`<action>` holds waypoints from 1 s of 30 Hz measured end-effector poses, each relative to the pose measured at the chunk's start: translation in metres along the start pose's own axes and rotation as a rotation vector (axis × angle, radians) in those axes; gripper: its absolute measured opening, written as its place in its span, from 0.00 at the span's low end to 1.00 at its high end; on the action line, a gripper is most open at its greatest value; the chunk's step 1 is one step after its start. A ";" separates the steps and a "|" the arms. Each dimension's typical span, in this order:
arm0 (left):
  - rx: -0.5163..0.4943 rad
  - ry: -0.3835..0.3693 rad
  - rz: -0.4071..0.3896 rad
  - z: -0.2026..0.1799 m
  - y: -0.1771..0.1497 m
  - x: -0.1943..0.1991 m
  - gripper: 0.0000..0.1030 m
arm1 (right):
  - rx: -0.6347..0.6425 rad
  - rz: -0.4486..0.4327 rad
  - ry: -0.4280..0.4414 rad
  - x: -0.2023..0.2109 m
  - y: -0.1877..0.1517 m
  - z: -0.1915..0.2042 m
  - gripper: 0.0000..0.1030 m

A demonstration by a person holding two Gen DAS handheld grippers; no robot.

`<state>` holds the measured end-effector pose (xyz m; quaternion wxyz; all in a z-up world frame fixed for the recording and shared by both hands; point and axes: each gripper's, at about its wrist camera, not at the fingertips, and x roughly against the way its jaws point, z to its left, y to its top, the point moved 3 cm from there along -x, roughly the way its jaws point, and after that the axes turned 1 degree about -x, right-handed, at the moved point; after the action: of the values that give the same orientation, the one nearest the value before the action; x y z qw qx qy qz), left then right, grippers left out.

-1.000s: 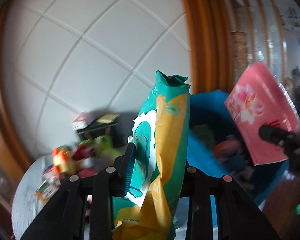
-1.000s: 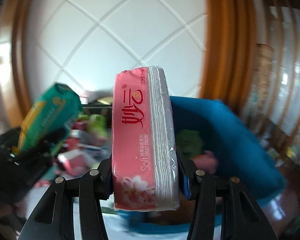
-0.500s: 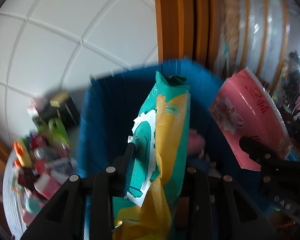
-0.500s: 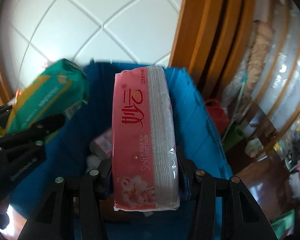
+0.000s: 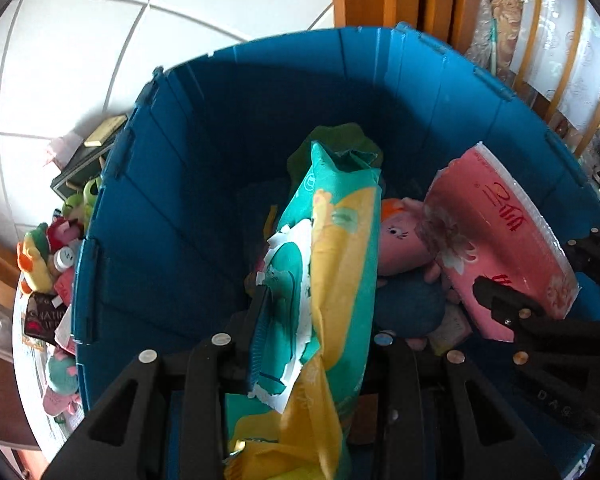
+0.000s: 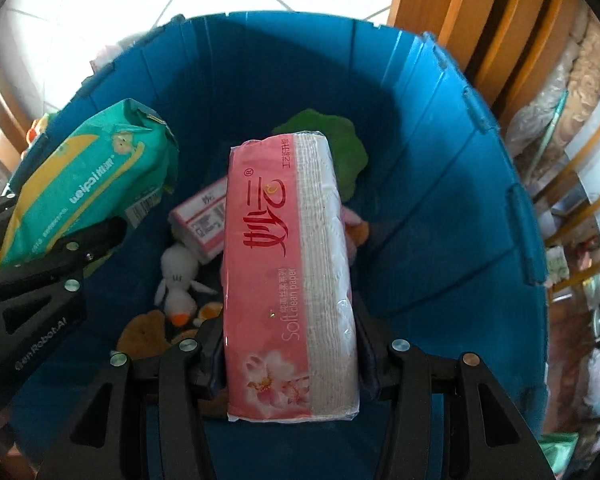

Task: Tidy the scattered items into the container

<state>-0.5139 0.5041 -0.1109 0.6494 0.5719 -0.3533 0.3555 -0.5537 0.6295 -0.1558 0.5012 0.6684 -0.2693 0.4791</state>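
Blue bin [image 5: 204, 216] fills both views, and both packs are hanging over its open mouth. The left gripper [image 5: 316, 340] has its fingers [image 5: 256, 332] clamped on a green and yellow wipes pack [image 5: 336, 248], which stands upright between them, its crimped top pointing into the bin and a torn white label flap showing on its left face. The right gripper [image 6: 290, 340] has its fingers [image 6: 208, 344] pressed to both sides of a pink tissue pack [image 6: 284, 280], also upright, red lettering up the front and a flower print at the bottom end.

From the right wrist, the wipes pack [image 6: 88, 180] sits off to the left, above the bin's interior, with the left gripper's black frame beneath it. From the left wrist, the tissue pack [image 5: 496, 240] shows tilted at the right, near the bin's right wall.

Down inside the bin: a pink plush toy [image 5: 400, 240] just beside the tissue pack, a white plush duck [image 6: 178, 276], a small pink box [image 6: 202, 220] with a barcode label, and something green [image 6: 332, 144] against the far wall.

Outside the bin's left wall, a heap of small toys and bottles [image 5: 48, 264] lies on the tabletop [image 5: 24, 344], touching the bin. White tiled wall behind.
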 end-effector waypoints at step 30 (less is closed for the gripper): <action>-0.036 0.090 -0.249 0.088 -0.078 0.145 0.87 | -0.041 -0.081 -0.031 0.104 -0.034 0.068 0.88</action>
<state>-0.3786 0.4180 -0.0157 0.7138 0.5830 -0.2566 0.2911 -0.4585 0.5914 -0.0775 0.5293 0.6758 -0.2596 0.4424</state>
